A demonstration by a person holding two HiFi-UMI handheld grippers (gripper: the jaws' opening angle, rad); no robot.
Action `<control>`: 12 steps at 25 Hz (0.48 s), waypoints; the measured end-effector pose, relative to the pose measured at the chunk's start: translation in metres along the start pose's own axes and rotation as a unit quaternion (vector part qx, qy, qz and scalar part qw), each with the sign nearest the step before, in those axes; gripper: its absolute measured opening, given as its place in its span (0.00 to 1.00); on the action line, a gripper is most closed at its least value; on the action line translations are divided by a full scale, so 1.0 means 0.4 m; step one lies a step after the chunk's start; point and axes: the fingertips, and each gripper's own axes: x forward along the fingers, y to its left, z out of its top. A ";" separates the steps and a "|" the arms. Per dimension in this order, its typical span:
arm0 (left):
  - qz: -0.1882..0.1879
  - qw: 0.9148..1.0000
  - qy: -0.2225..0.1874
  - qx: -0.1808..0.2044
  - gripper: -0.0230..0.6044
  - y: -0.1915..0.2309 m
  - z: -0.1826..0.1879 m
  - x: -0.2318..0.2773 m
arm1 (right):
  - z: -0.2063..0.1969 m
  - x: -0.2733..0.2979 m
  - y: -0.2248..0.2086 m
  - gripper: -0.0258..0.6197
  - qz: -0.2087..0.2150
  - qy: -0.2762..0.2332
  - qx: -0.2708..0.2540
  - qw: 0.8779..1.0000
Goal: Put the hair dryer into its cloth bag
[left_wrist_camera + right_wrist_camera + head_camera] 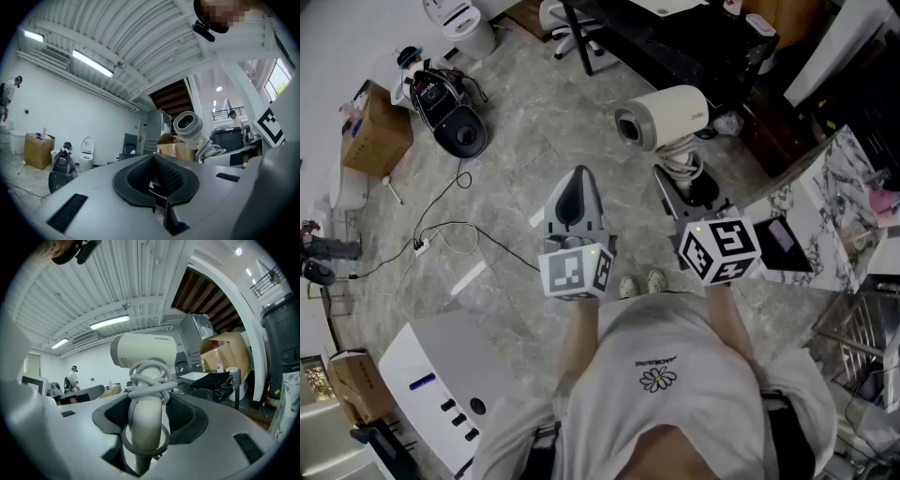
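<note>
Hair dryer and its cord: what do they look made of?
The hair dryer looks like moulded plastic, cream, satin: smooth shell with soft highlights. Its cord looks like grey rubbery or PVC sheathing, matte: it bends in tight loops round the handle. Look alone can't confirm either.

Jaws of the left gripper (154, 160) were closed together, nothing between the pads. Beyond the tips, up and right, sat the hair dryer (188, 127), nozzle toward the camera, cord coiled round its handle. A cardboard box (38, 151) and toilet (86, 153) stood far left.
</note>
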 end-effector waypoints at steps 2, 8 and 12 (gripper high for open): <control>-0.001 1.000 0.000 0.001 0.06 -0.007 0.002 0.003 | 0.003 -0.003 -0.007 0.38 0.001 -0.002 0.004 1.000; -0.001 1.000 -0.002 0.005 0.06 -0.019 0.003 0.013 | 0.012 -0.003 -0.027 0.38 0.004 -0.008 0.005 1.000; -0.001 1.000 -0.001 0.001 0.06 -0.031 0.004 0.028 | 0.017 0.000 -0.043 0.38 0.009 -0.010 0.007 1.000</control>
